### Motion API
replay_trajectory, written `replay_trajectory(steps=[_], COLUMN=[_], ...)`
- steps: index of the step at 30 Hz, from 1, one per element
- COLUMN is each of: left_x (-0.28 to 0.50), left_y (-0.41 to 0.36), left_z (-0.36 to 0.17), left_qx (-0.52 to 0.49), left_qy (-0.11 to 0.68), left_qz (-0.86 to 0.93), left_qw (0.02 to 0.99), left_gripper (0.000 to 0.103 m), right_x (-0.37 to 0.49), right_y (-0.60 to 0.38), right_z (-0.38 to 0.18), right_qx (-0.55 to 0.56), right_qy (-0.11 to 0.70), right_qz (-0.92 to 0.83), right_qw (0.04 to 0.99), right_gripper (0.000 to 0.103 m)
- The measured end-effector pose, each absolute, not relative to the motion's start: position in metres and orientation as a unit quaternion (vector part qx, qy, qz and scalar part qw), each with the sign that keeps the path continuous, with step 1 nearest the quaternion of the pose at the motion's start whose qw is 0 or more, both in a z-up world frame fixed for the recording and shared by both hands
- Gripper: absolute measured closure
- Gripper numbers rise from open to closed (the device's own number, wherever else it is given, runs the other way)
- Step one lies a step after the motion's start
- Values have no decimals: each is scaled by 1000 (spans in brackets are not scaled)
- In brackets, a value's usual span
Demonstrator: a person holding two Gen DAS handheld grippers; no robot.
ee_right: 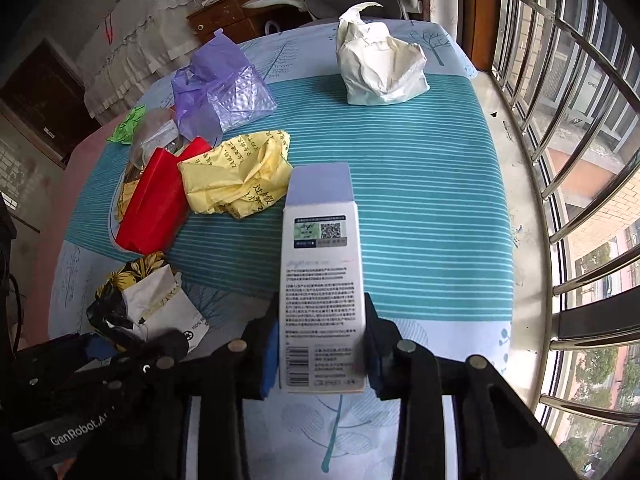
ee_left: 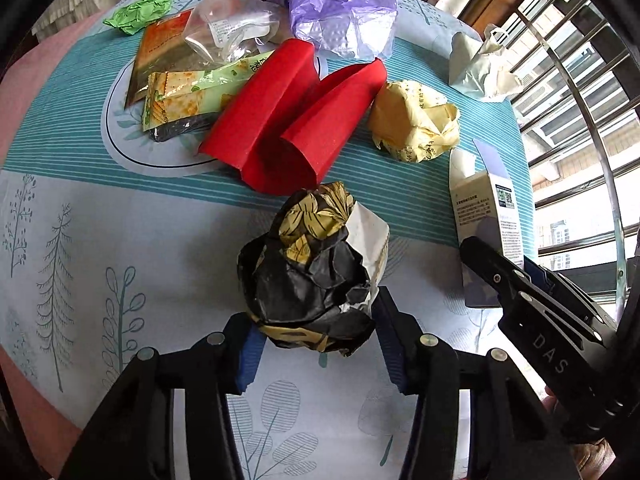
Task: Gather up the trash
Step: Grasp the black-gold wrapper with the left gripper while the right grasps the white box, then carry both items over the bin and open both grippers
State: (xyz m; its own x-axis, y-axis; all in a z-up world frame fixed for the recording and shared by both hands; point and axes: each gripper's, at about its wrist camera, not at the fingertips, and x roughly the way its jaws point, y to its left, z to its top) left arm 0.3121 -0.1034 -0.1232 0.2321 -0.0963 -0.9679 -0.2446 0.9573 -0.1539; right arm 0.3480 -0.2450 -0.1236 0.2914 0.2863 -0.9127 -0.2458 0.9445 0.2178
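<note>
A crumpled black and gold paper wrapper [ee_left: 308,276] lies on the tablecloth, and my left gripper [ee_left: 320,348] is shut on it, a blue pad pressed against each side. The same wrapper [ee_right: 144,304] shows at the lower left of the right wrist view. A tall white and lilac carton [ee_right: 322,280] with a printed code stands between the pads of my right gripper [ee_right: 322,360], which is shut on its lower part. The carton [ee_left: 488,232] also appears at the right of the left wrist view.
More trash lies beyond: red curled card [ee_left: 292,116], yellow crumpled paper [ee_left: 416,120], a purple plastic bag [ee_left: 340,12], snack packets [ee_left: 180,92] on a plate, green paper [ee_left: 140,12], and a white crumpled bag [ee_right: 380,64]. Window bars [ee_right: 560,120] run along the right.
</note>
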Motion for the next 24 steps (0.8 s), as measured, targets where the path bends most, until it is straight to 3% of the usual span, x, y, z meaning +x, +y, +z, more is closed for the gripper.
replay_trajectory(steps=[2, 6, 24], left_x=[310, 303, 239], left_y=[-108, -112, -71], left_z=[-119, -113, -65], left_qx=[-114, -104, -84], left_qy=[615, 604, 565], left_qz=[46, 42, 41], left_qw=[779, 789, 820], left_gripper=[62, 64, 65], right_x=[344, 339, 282], right_y=[-247, -250, -213], right_z=[-123, -123, -91], right_qx=[20, 25, 31], right_qy=[570, 572, 566], right_qz=[166, 165, 201], right_qw=[804, 803, 799], right_gripper=[68, 68, 68])
